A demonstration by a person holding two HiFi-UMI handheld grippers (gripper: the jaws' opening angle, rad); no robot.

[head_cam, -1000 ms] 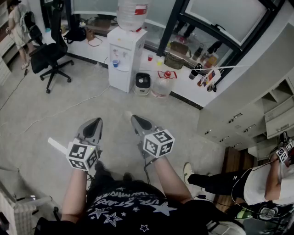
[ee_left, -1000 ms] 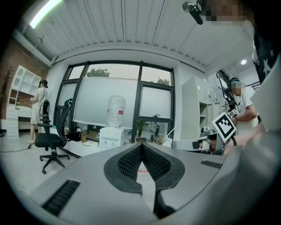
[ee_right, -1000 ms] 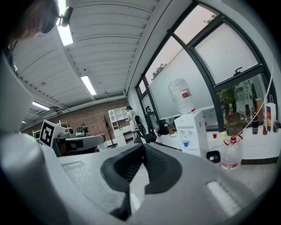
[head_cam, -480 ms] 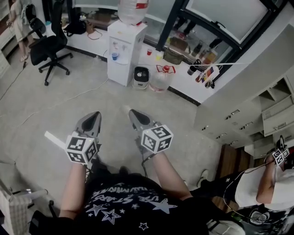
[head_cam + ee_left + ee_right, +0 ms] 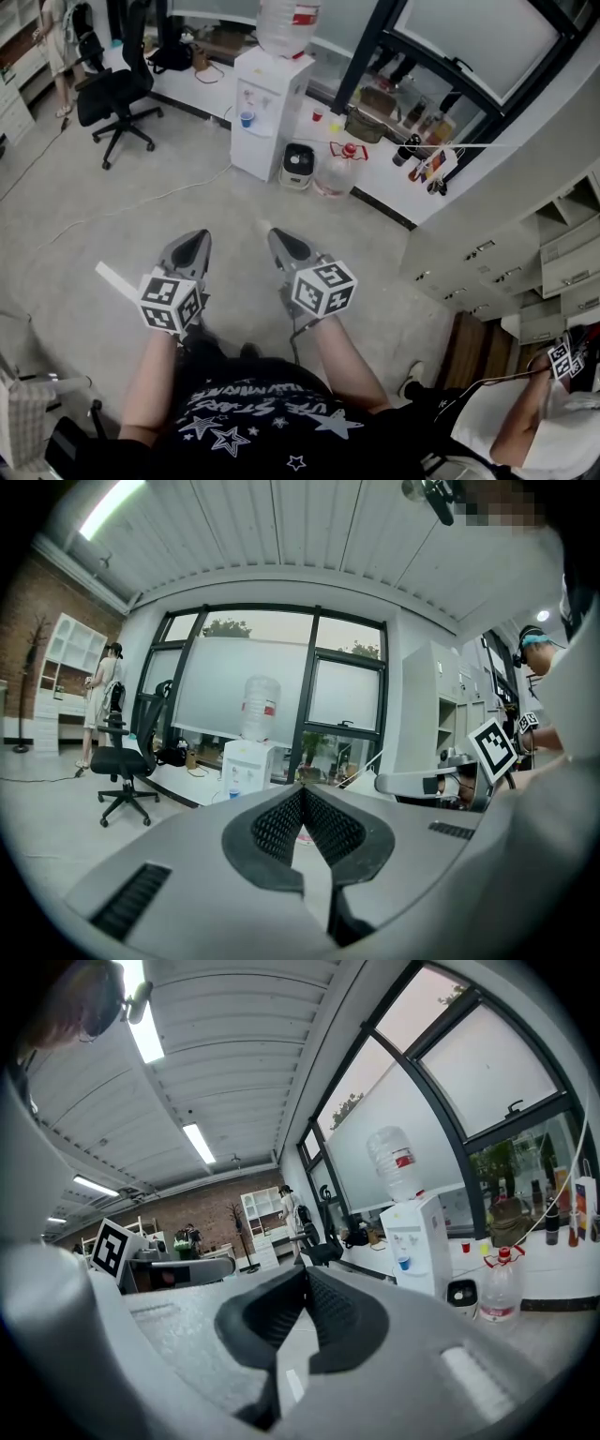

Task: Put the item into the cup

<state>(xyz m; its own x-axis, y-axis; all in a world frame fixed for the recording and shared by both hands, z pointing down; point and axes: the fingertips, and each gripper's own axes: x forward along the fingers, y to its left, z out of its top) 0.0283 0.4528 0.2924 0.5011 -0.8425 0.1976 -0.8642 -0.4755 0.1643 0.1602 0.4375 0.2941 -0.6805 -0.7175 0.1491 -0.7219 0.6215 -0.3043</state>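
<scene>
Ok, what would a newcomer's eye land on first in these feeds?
The two marker-cubed tools side by side at the head view's centre: the left tool and the right tool, both shut on nothing and held over the floor. Beyond them stands the white water dispenser topped by its bottle, with a black office chair to its left.

**Three small cups, well ahead of you**

A blue cup (image 5: 247,119) sits in the tap recess of the white water dispenser (image 5: 267,112). To its right, a red cup (image 5: 317,116) and a yellow cup (image 5: 330,125) stand near each other on the low white ledge (image 5: 380,169). You cannot tell which one the task means.
</scene>
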